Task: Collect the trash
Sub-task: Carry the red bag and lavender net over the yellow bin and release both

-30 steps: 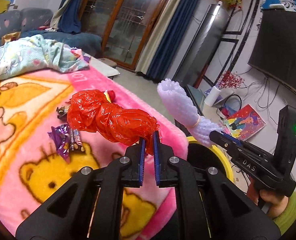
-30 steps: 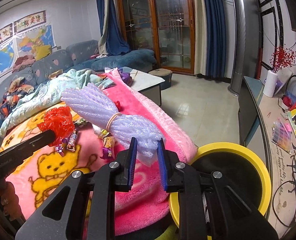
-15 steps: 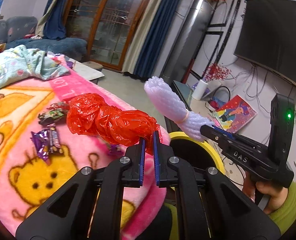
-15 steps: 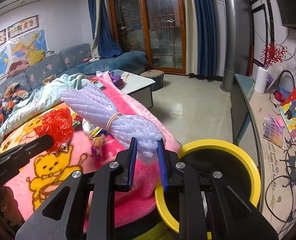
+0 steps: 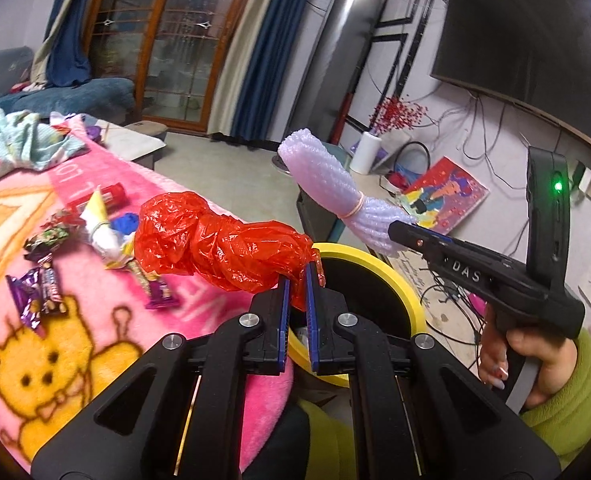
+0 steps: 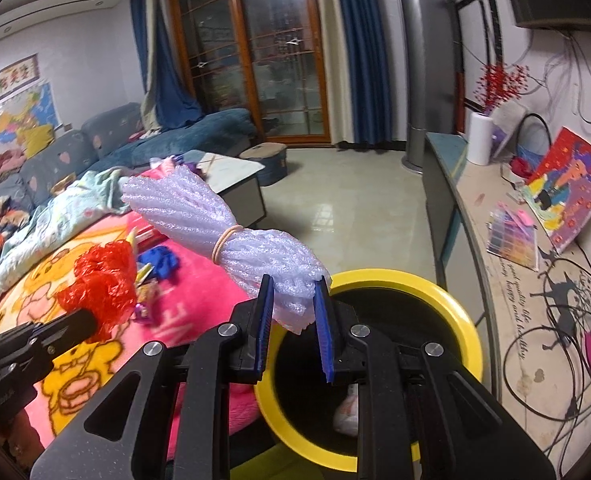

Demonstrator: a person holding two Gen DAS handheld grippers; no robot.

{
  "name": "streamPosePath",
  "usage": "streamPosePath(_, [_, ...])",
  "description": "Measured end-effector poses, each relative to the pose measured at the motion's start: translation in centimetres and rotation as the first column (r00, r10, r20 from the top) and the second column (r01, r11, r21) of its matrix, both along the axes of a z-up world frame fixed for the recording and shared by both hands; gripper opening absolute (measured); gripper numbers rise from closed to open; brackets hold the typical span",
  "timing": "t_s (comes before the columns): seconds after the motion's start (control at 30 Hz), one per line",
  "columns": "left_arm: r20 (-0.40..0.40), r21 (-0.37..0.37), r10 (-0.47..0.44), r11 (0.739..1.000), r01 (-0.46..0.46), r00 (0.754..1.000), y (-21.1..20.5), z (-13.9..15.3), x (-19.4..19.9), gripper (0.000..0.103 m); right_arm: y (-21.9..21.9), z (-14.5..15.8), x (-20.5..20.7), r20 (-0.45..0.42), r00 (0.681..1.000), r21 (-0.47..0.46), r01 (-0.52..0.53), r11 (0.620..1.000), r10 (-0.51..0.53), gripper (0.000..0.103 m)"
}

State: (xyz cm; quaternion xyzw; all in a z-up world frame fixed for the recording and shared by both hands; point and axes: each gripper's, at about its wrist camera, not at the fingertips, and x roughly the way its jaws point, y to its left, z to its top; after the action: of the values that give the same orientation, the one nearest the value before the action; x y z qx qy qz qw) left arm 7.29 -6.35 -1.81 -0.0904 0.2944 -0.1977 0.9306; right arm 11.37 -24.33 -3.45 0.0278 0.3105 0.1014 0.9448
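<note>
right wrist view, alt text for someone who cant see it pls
The right claw grips a white foam net bundle above a yellow-rimmed bin. At left, the other claw holds a crumpled red plastic bag over a pink blanket strewn with wrappers.

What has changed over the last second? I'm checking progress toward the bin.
Both grippers have carried their loads sideways off the pink blanket toward the yellow-rimmed bin, which now sits larger under the fingers. The left gripper still pinches the red plastic bag; the right gripper still grips the foam-net bundle. Nothing released.
</note>
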Motion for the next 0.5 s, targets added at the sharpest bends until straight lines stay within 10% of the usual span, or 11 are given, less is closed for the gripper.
streamPosePath(0.5, [-0.013,0.051,-0.129,0.99,0.129,0.992,-4.7,-0.5,0.9,0.004,-6.8,-1.1,0.4,-0.048,0.984,0.067,0.177,0.982,-0.174,0.02])
